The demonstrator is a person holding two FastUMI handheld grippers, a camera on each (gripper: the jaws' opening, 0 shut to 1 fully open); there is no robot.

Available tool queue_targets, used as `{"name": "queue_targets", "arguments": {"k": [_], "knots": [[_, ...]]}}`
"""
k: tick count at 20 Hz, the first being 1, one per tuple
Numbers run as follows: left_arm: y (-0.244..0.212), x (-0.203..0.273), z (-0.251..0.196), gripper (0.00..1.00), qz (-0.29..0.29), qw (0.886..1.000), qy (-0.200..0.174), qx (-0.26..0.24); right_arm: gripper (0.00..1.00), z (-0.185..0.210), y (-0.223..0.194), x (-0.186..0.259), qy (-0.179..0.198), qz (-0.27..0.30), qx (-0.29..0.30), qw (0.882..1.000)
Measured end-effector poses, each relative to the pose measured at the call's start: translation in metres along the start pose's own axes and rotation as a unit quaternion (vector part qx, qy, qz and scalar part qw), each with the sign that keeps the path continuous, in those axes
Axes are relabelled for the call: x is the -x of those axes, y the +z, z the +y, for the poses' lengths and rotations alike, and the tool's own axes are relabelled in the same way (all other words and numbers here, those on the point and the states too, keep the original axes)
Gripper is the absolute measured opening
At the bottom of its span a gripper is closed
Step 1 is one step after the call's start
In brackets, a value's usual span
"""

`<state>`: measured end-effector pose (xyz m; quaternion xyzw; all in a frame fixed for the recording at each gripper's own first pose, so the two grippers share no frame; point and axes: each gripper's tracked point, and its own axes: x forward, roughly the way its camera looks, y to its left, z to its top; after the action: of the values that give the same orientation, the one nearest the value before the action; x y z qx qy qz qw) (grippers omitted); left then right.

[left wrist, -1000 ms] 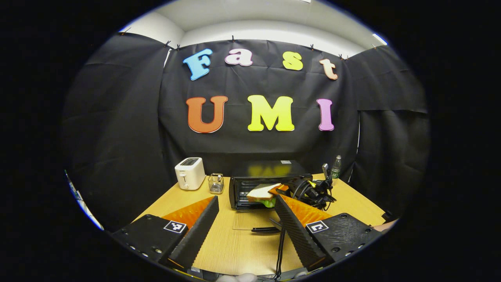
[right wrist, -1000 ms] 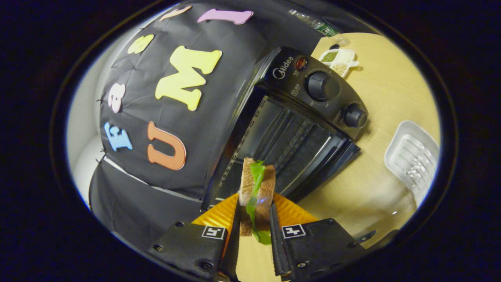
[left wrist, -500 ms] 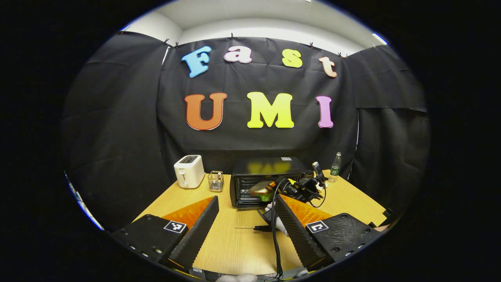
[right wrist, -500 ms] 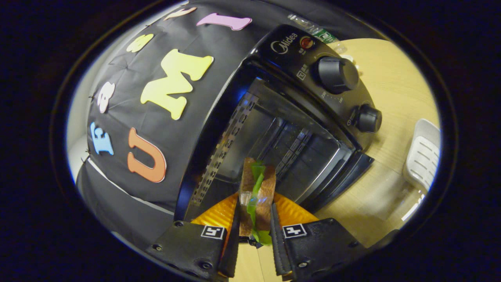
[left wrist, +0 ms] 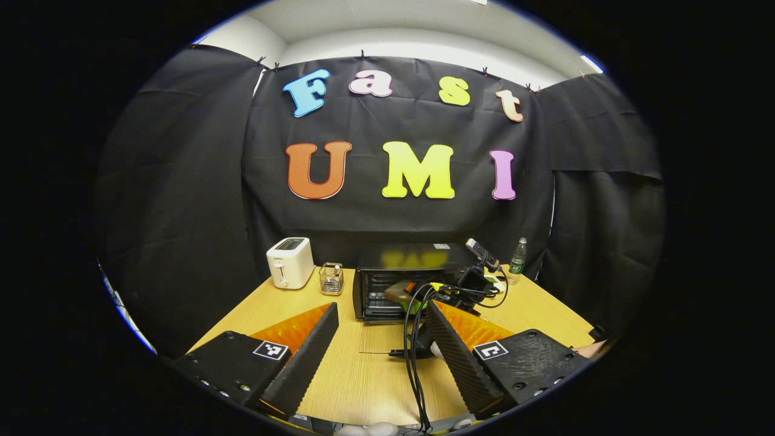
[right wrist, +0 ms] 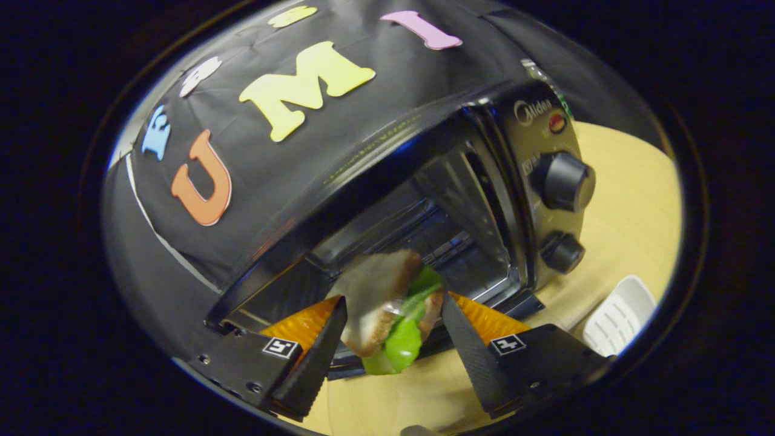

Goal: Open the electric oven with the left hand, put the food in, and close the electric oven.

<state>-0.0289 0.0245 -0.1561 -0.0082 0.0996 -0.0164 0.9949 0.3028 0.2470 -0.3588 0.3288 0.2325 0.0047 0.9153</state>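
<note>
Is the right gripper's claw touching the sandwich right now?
Apart. The right gripper view shows the right gripper spread wide, with gaps between both fingers and the sandwich.

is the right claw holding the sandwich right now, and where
No: the right claw is open, and the sandwich sits loose between its fingers at the oven mouth.

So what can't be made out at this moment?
- Sandwich, right gripper view: motion-blurred between the spread fingers; whether it rests on the oven rack or is falling is unclear.
- Oven door, left gripper view: partly behind cables and the left gripper finger.
- Wire basket, left gripper view: contents too small.
- White tray, right gripper view: cut off by the edge.
</note>
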Motion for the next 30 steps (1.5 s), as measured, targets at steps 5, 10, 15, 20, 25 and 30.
{"name": "queue_targets", "arguments": {"k": [5,10,15,20,25,30], "knots": [[0.006,-0.004,0.001,0.95,-0.007,1.0,0.0,-0.002,1.0,-0.008,0.007,0.021,-0.007,-0.003,0.07,0.998],[0.003,-0.004,-0.002,0.95,-0.011,1.0,-0.002,-0.004,0.94,-0.009,0.038,0.094,0.017,-0.026,0.145,0.989],[-0.013,-0.009,-0.002,0.95,0.001,1.0,-0.002,-0.006,0.94,-0.014,0.091,0.191,0.036,-0.078,0.252,0.964],[-0.044,-0.025,-0.012,0.95,0.015,1.0,-0.008,-0.023,0.95,-0.022,0.142,0.281,0.045,-0.125,0.322,0.937],[-0.069,-0.036,-0.029,0.95,0.032,0.999,-0.009,-0.016,0.95,-0.043,0.186,0.35,0.038,-0.167,0.303,0.937],[-0.11,-0.055,-0.048,0.95,0.063,0.998,-0.011,-0.021,0.95,-0.065,0.214,0.393,0.023,-0.184,0.31,0.932]]}}
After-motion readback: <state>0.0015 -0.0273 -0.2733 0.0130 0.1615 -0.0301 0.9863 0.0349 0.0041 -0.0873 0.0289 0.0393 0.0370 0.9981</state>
